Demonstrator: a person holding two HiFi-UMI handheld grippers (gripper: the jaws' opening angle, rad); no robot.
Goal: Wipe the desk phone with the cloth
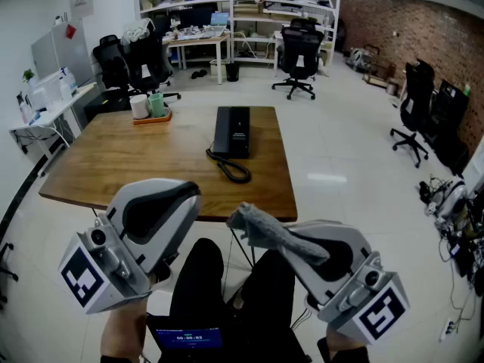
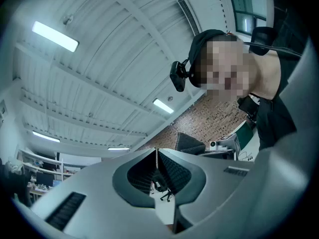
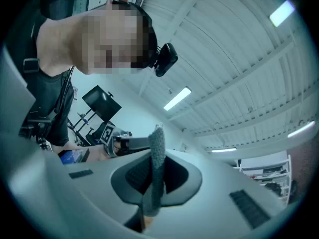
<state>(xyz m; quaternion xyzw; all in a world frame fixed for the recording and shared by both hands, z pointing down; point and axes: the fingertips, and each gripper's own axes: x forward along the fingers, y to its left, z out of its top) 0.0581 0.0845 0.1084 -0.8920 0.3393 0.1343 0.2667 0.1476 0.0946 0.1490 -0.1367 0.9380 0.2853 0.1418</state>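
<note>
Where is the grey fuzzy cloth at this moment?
In the head view the grey fuzzy cloth is clamped in the right gripper, lower centre-right, short of the wooden table's near edge and apart from the black desk phone on it.

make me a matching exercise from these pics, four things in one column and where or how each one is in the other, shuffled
Things:
1. desk phone
2. cloth
3. left gripper
4. tray

Places or states:
A. pinched between the jaws of the right gripper
B. at the far left corner of the table, with cups on it
C. jaws together, nothing between them
D. flat on the far half of the table, its cord looped toward the near edge

Pairs: 1-D, 2-A, 3-C, 4-B
</note>
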